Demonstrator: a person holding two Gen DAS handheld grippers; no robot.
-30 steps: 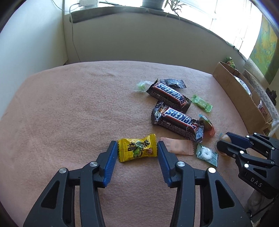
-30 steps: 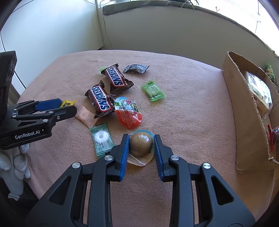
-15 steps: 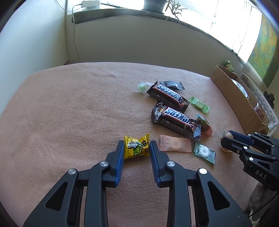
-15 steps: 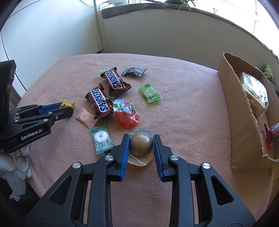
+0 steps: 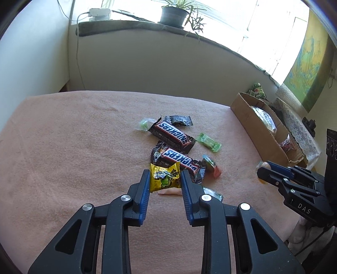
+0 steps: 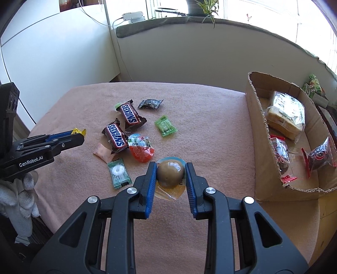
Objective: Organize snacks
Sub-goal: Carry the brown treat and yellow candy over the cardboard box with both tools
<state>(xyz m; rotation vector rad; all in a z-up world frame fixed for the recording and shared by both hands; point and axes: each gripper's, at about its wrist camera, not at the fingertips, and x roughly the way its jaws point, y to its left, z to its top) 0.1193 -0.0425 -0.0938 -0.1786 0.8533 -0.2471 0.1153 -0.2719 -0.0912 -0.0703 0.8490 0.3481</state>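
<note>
My left gripper (image 5: 165, 179) is shut on a yellow candy packet (image 5: 164, 176), lifted off the pink blanket (image 5: 73, 151). My right gripper (image 6: 170, 175) is shut on a brown jelly cup (image 6: 170, 173) with a clear rim, also raised above the blanket. Loose snacks lie between them: two Snickers bars (image 5: 171, 132) (image 5: 179, 159), a red egg-shaped treat (image 6: 141, 148), a green candy (image 6: 165, 126), a mint in a green wrapper (image 6: 118, 173), a pink sachet (image 6: 102, 152) and a small black packet (image 6: 150, 103). From the right wrist view, the left gripper (image 6: 79, 134) appears at the left with the yellow packet's end sticking out.
An open cardboard box (image 6: 258, 134) stands at the blanket's right edge with wrapped sandwiches (image 6: 286, 114) and red-trimmed packets (image 6: 320, 153) inside. A wall and a windowsill with a potted plant (image 5: 174, 12) rise behind. A white-gloved hand (image 6: 25, 189) holds the left gripper.
The left jaws closed on the yellow candy packet and lifted it off the blanket. The right gripper rose with the jelly cup, and both views tilted up toward the wall.
</note>
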